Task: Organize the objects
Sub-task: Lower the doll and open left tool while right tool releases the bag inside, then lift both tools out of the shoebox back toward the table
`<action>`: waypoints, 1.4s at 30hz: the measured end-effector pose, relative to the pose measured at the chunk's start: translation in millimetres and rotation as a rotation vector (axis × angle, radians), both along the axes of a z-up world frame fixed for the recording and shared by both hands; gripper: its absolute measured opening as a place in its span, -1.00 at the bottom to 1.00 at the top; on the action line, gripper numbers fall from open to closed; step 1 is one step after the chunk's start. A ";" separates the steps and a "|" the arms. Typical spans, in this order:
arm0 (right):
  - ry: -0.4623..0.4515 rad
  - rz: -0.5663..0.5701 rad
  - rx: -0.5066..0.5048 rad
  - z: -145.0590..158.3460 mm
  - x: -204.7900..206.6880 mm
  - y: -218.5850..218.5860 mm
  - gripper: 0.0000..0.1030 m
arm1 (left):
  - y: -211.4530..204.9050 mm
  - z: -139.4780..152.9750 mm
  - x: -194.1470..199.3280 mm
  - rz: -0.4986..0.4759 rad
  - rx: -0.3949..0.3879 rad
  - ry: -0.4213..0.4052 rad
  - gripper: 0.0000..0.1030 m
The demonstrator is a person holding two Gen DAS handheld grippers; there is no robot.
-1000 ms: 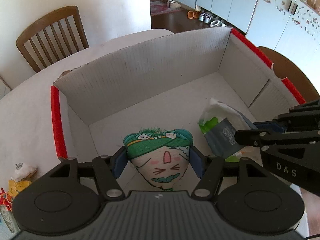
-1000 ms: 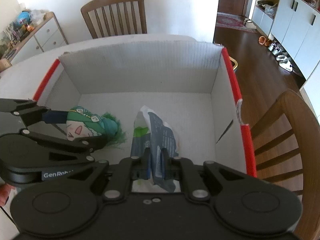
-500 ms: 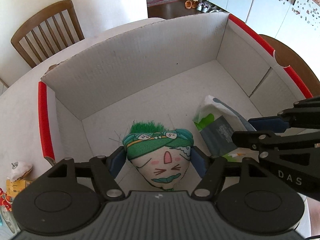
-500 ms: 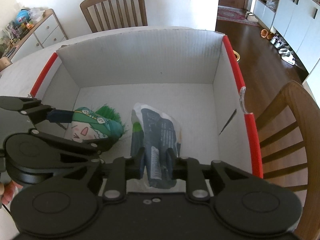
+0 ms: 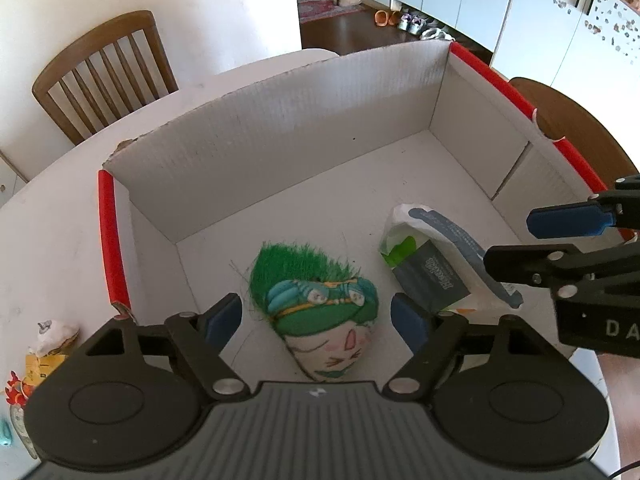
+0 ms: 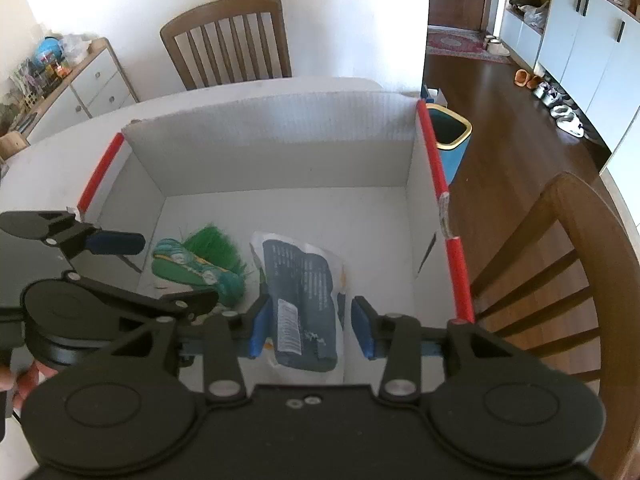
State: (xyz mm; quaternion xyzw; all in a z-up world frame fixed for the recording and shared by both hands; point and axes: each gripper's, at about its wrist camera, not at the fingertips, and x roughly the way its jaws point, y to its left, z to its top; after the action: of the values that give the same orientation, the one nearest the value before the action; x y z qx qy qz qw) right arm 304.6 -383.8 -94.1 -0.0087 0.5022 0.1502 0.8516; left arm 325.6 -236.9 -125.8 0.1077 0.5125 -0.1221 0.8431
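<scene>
Since both items lie on the floor of the box (image 5: 280, 152), we read the placing step as done for this pair. The left gripper (image 5: 316, 320) is spread wide, its blue pads clear of the toy (image 5: 324, 316) on either side, holding nothing; we judge it open so it can back out without dragging the toy. The toy rests face up near the box's front-left corner, green hair pointing toward the back wall. The right gripper (image 6: 312, 328) is likewise parted, pads flanking the pack (image 6: 304, 292) with a gap showing on the right side; on the left side we cannot tell whether the pad touches the wrapper. It grips nothing. The pack lies flat just right of the toy, in the front half of the box, well short of the right wall. The box has white corrugated walls with red strips along its side rims, and most of its floor behind the two items is bare. It stands on a white table (image 5: 52, 232); left of the box a few small trinkets (image 5: 44, 344) wait on the tabletop, probably next to go in. Wooden chairs (image 6: 228, 36) stand behind and right of the box, over a dark wood floor.
</scene>
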 end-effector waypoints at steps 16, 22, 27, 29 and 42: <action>-0.090 0.005 0.070 47.9 -39.5 -6.3 0.12 | 23.9 50.4 -40.3 0.058 -0.121 -0.113 0.79; -0.136 -0.009 0.108 69.1 -61.0 3.4 0.27 | 44.9 74.0 -66.1 0.062 -0.168 -0.156 1.00; -0.178 -0.013 0.106 80.2 -80.1 20.1 0.50 | 72.1 91.6 -86.0 0.074 -0.202 -0.210 1.00; -0.195 -0.015 0.106 83.5 -88.0 28.0 0.56 | 85.6 97.4 -93.3 0.082 -0.213 -0.227 1.00; -0.285 -0.007 0.149 92.6 -137.1 99.4 0.97 | 176.8 106.7 -137.1 0.116 -0.289 -0.234 1.00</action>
State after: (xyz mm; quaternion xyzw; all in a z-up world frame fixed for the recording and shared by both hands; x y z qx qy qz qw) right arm 167.5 -284.5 -1.5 0.0351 0.3636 0.1813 0.9130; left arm 188.5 -60.1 -19.1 -0.0306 0.3934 -0.1323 0.9093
